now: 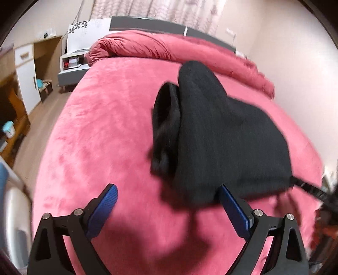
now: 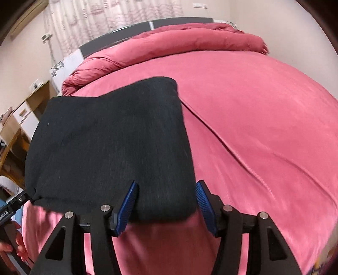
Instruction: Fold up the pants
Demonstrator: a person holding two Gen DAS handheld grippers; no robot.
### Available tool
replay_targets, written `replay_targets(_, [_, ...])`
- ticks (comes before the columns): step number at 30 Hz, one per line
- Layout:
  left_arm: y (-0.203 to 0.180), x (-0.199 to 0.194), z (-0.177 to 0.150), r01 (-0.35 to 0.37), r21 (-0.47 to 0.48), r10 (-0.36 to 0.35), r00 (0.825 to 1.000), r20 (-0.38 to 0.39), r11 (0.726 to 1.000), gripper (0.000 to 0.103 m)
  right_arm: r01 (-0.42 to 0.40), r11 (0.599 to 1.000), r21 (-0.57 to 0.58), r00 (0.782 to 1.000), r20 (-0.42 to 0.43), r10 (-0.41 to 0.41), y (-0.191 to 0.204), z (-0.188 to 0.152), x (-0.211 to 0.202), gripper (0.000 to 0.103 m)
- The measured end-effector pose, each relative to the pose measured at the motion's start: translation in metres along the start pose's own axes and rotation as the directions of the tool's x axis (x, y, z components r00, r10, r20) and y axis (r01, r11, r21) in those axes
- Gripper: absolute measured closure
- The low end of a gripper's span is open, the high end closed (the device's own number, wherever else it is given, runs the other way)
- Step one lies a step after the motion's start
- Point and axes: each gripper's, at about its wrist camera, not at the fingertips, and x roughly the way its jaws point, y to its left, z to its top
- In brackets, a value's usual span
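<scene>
Black pants point(image 2: 109, 146) folded into a thick pad on pink bed point(image 2: 264, 110); left gripper point(image 1: 168, 196) jaws wide apart, right pad touching near hem; right gripper point(image 2: 166, 190) jaws open, straddling near-right corner; bunched quilt point(image 1: 147, 45) by headboard.

A big bed point(image 1: 109, 118) has a soft pink cover. A rolled-up pink blanket point(image 1: 147, 45) lies along the far end, against a dark gray headboard point(image 1: 147, 23). Pale curtains point(image 1: 160, 9) hang behind it. A white bedside stand point(image 1: 72, 63) sits left of the bed. A wooden desk point(image 1: 14, 99) with white doors stands near the left wall, on a wooden floor point(image 1: 44, 118).
</scene>
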Motion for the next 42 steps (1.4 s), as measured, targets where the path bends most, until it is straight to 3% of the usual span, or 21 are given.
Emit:
replay_targets(4, [-0.017, -0.007, -0.032, -0.066, 0.095, 0.069, 0.997, -0.033, 0.993, 0.006, -0.010, 1.000, -0.029, 1.000, -0.003, 0.010, 0.015, -0.023, -0.014, 0.045])
replay_targets(7, [-0.031, -0.007, -0.049, -0.108, 0.106, 0.113, 0.993, -0.045, 0.988, 0.006, -0.020, 0.994, -0.108, 1.000, 0.017, 0.022, 0.048, -0.040, -0.014, 0.045])
replay_targets(15, [-0.057, -0.010, -0.084, -0.202, 0.126, 0.210, 0.976, -0.050, 0.971, 0.005, -0.040, 0.981, -0.189, 0.999, 0.008, 0.043, 0.075, -0.074, -0.009, 0.042])
replay_targets(26, [-0.058, -0.015, -0.095, -0.225, 0.082, 0.228, 0.973, -0.029, 0.971, 0.003, -0.011, 0.973, -0.229, 0.999, 0.029, 0.018, 0.091, -0.096, -0.011, 0.041])
replay_targets(42, [-0.054, -0.014, -0.096, -0.222, 0.077, 0.226, 0.973, -0.042, 0.972, 0.000, -0.009, 0.971, -0.238, 1.000, 0.023, 0.015, 0.084, -0.105, -0.009, 0.040])
